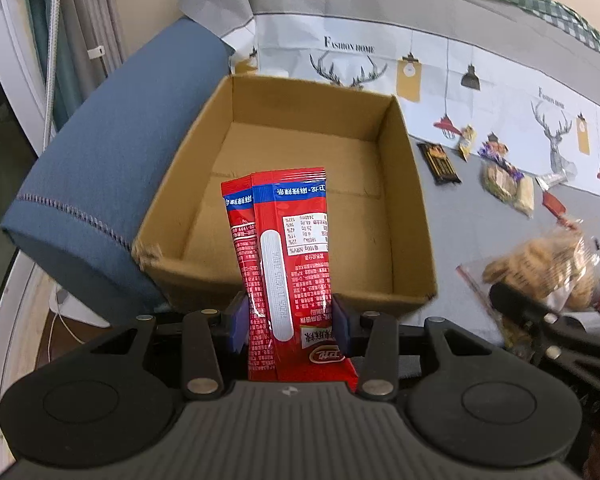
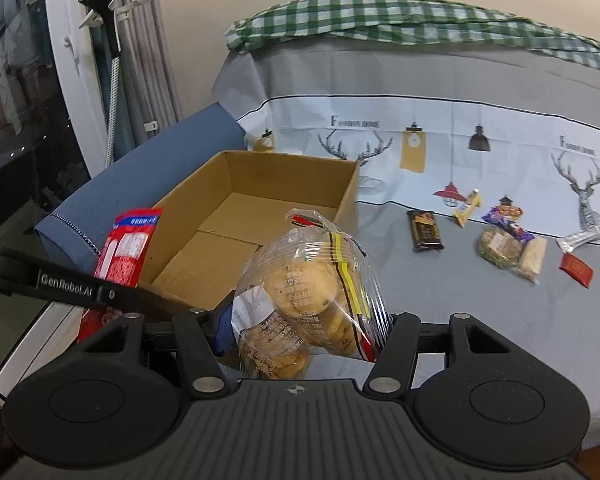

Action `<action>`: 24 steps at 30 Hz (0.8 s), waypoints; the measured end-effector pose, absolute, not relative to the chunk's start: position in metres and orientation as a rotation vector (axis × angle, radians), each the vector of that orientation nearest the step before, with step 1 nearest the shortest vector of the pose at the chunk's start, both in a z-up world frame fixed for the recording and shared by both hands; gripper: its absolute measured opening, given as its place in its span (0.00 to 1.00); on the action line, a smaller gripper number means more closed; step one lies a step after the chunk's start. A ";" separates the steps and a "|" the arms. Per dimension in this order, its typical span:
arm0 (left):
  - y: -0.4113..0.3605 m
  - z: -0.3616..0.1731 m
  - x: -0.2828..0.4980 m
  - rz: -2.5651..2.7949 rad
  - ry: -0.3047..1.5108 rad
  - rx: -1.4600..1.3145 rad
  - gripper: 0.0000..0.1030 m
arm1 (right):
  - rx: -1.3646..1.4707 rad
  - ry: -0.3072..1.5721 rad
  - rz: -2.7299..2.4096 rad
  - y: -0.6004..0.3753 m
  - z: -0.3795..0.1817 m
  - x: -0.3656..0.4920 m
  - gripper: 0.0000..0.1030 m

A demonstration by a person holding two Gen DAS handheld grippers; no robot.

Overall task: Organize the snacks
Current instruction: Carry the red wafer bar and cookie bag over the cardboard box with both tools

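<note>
My left tool [image 1: 288,320] is clamped on two red snack sachets [image 1: 278,240], its blue pads pressing their lower halves from either side while the tops stand up over the near wall of the cardboard box [image 1: 400,200]. My right tool [image 2: 304,328] is clamped on a clear bag of cookies [image 2: 300,292], held just short of the box's near corner. The box looks empty, and it sits on a bed covered by a grey sheet with a deer print [image 1: 440,60], beside a blue cushion [image 1: 112,152].

I judge this to be the carry-in step: both loads are at the box's edge and neither is released yet. Further snacks lie well apart to the right on the sheet: a dark chocolate bar [image 2: 426,230], a small yellow packet [image 2: 468,202], a round wrapped cake [image 2: 500,246] and a small red packet [image 2: 576,270].

The risks I see: the two sachets overlap only loosely, so the rear one could slip out before it clears the wall. The cookie bag is slick and bulging, and squeezing harder might crack the cookies. With both tools crowding the same near edge, they could knock each other or nudge the light box across the soft bedding.
</note>
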State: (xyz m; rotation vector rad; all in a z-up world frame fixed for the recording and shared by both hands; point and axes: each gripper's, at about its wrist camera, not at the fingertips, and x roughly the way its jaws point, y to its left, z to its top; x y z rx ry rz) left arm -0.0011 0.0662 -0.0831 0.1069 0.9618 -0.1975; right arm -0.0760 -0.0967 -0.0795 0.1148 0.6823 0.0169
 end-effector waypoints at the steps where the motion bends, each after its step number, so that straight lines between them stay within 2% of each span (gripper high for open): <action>1: 0.068 -0.082 0.005 -0.195 0.958 0.106 0.46 | 0.112 0.686 0.023 -0.095 -0.080 -0.070 0.58; 10: 0.076 -0.088 0.070 -0.171 0.968 0.108 0.46 | 0.087 0.726 0.073 -0.076 -0.093 0.003 0.58; 24: 0.073 -0.144 0.148 -0.149 1.081 0.138 0.46 | 0.011 0.809 0.094 -0.066 -0.142 0.096 0.58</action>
